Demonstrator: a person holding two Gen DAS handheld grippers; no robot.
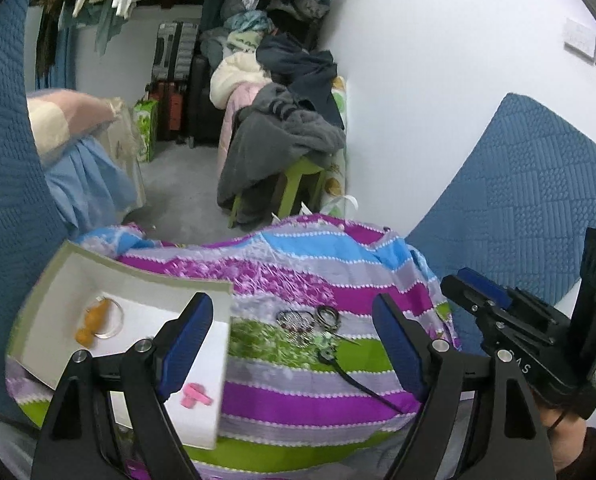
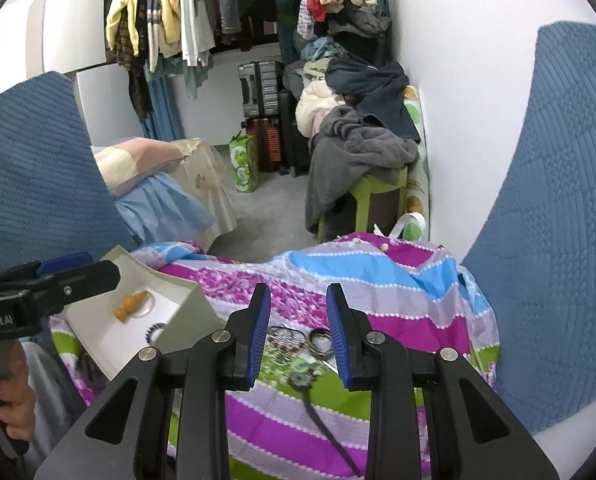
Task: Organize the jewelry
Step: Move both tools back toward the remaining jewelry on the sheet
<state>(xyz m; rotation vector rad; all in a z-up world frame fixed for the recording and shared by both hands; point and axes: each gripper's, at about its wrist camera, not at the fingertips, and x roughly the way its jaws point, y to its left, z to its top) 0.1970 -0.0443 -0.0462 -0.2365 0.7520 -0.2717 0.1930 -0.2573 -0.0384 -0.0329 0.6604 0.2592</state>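
Note:
A small heap of jewelry (image 1: 309, 322) lies on a striped cloth (image 1: 298, 400): beaded bracelets (image 2: 286, 340), dark rings (image 2: 319, 342), a green piece (image 2: 301, 372) and a black cord (image 2: 325, 420). My left gripper (image 1: 294, 344) hovers just short of the heap, open wide, with nothing between its blue pads. To its left stands a white box (image 1: 58, 280) holding an orange trinket (image 1: 92, 320), a clear bangle (image 1: 114, 320) and a pink piece (image 1: 196, 396). My right gripper (image 2: 299, 340) faces the same heap with a narrow gap and nothing gripped. It also shows at the right edge of the left wrist view, right gripper (image 1: 485, 300).
Blue quilted cushions (image 2: 557, 220) flank the cloth on both sides. Behind stand a green stool (image 2: 377, 200) piled with clothes, suitcases (image 2: 262, 88), a green bag (image 2: 244, 164) and a rail of hanging garments. A white wall closes the right side. A hand (image 2: 10, 396) holds the left gripper.

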